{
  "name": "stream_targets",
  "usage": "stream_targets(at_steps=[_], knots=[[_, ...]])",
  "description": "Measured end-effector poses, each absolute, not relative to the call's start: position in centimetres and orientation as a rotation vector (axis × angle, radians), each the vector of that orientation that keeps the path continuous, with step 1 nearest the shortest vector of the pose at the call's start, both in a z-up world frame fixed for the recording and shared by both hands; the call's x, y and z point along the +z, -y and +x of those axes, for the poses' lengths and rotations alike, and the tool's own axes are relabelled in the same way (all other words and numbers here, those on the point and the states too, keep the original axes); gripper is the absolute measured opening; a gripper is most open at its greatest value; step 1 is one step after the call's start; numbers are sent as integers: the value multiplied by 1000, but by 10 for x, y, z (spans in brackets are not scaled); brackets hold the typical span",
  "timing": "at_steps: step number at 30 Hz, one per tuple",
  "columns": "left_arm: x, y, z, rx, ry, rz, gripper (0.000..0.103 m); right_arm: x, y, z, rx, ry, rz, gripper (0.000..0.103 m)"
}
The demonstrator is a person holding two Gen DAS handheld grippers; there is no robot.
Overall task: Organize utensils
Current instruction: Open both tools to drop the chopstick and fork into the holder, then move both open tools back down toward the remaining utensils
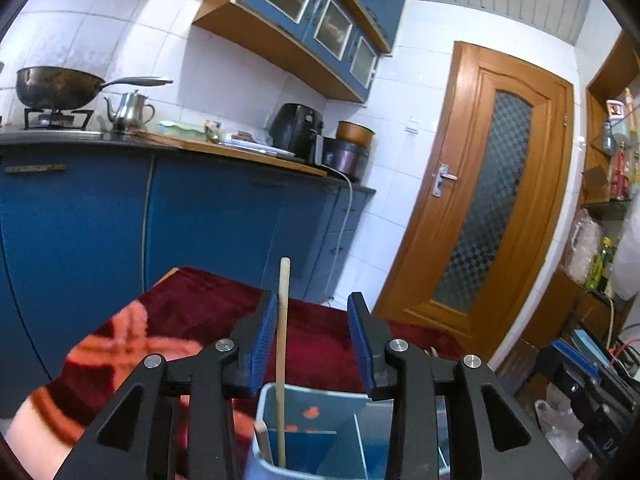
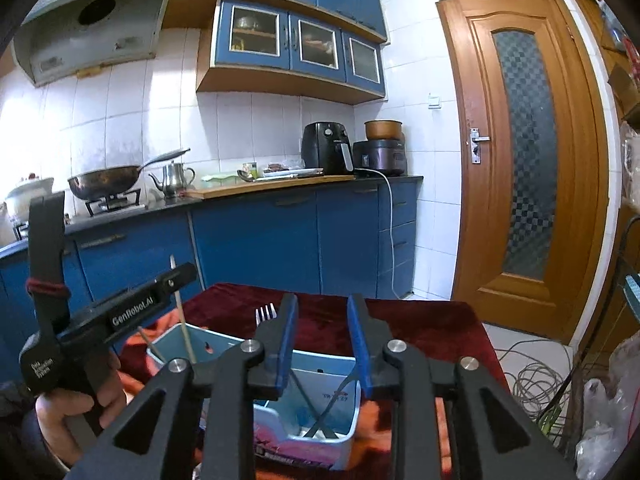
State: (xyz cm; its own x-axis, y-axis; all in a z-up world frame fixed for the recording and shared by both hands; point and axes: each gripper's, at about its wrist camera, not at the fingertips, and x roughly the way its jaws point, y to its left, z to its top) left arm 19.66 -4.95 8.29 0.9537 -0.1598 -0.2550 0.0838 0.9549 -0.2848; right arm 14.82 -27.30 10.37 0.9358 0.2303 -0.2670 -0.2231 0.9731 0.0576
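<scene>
A light blue divided utensil holder [image 1: 320,432] stands on a dark red cloth-covered table [image 1: 200,312]; it also shows in the right wrist view [image 2: 224,344]. My left gripper [image 1: 313,316] is open above it; a wooden chopstick [image 1: 283,344] stands in the holder's left compartment, beside the left pad. A second stick [image 1: 264,444] leans in the same compartment. My right gripper [image 2: 322,320] is open above the holder's near compartment, where a fork [image 2: 265,313] and dark utensil handles [image 2: 316,412] rest. The left gripper's body [image 2: 132,308] shows at the left of the right wrist view.
Blue kitchen cabinets [image 2: 256,236] and a counter with a wok [image 2: 104,182], kettle [image 2: 174,178] and air fryer [image 2: 326,148] lie beyond the table. A wooden door [image 2: 524,152] is at right. Coiled cables [image 2: 536,384] lie on the floor at right.
</scene>
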Motion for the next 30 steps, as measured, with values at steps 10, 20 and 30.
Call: stream_targets(at_steps=[10, 20, 30], knots=[[100, 57, 165, -209, -329, -218, 37, 114, 287, 112, 237, -262, 110, 35], [122, 57, 122, -255, -378, -155, 37, 107, 288, 78, 225, -355, 159, 40], [113, 39, 85, -201, -477, -71, 37, 84, 286, 58, 246, -450, 204, 43]])
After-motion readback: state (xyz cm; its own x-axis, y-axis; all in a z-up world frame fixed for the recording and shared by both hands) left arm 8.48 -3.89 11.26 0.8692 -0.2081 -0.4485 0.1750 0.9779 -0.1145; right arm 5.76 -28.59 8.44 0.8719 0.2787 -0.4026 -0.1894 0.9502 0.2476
